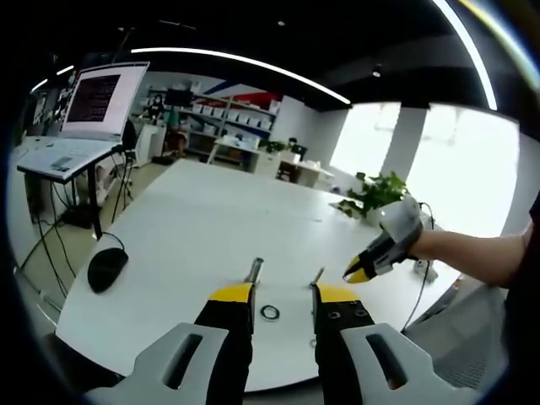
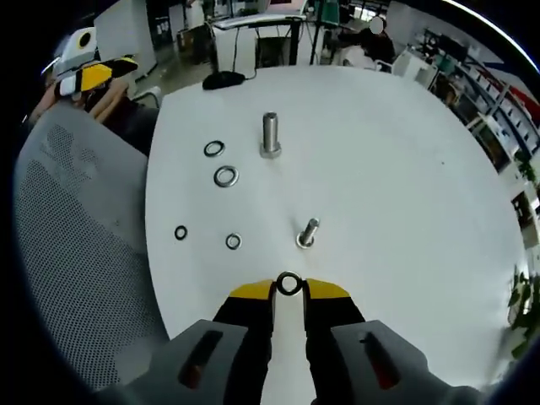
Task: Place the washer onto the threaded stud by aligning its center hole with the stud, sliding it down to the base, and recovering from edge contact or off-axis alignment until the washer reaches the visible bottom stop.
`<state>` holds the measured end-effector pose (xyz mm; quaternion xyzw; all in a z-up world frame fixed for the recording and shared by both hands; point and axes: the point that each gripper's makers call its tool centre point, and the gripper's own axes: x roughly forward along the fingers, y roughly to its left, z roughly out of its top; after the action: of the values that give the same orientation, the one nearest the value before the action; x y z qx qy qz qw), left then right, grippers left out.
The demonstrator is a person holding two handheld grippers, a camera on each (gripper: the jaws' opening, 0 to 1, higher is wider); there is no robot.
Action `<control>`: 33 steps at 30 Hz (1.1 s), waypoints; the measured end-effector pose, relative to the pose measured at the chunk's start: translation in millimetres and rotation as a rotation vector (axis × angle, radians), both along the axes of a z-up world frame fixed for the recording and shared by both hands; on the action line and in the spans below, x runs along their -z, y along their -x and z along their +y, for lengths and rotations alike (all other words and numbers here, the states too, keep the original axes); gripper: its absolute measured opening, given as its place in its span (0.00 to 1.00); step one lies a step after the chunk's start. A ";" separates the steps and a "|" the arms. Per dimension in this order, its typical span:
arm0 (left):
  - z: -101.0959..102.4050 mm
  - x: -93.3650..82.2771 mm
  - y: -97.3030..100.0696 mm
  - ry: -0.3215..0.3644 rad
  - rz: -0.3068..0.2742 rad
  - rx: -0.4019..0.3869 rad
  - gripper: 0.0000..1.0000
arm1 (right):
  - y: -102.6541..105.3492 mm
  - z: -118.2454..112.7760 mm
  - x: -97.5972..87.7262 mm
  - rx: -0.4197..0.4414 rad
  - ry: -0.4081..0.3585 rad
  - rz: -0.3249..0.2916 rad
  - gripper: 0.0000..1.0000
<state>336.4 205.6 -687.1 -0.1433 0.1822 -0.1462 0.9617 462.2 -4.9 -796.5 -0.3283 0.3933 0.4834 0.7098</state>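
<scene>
— Where's the washer?
— The small silver metal washer [image 2: 288,284] is pinched at the tips of the right claw [image 2: 288,288], held above the round white bench [image 2: 405,169], just short of the small threaded steel stud [image 2: 307,233].
— The left claw [image 1: 283,293]?
— Parted, holding nothing, a dark ring [image 1: 269,313] lying between its jaws. Four more loose washers [image 2: 225,176] lie left of a taller bolt [image 2: 270,134].
</scene>
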 end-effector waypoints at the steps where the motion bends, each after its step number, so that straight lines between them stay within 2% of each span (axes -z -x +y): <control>1: 0.0 0.0 0.0 0.000 0.000 0.000 0.25 | -1.9 1.4 -2.3 -0.005 0.000 -0.007 0.15; 8: -0.8 0.1 0.1 -0.004 -0.001 0.005 0.26 | -13.1 14.2 -13.8 -0.052 0.017 -0.047 0.15; 15: -0.6 0.8 -0.7 0.015 0.003 0.005 0.26 | -18.0 25.7 -17.3 -0.105 0.040 -0.064 0.15; 24: -1.6 1.8 -1.0 0.007 0.012 0.015 0.26 | -27.6 37.6 -7.4 -0.175 0.099 -0.074 0.15; 33: -1.4 2.7 -0.5 0.016 0.020 0.010 0.25 | -29.4 39.4 2.3 -0.194 0.124 -0.057 0.15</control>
<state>336.9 204.2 -689.8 -0.1514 0.1916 -0.1510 0.9579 491.5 34.6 -798.8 -0.4217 0.3686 0.5152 0.6487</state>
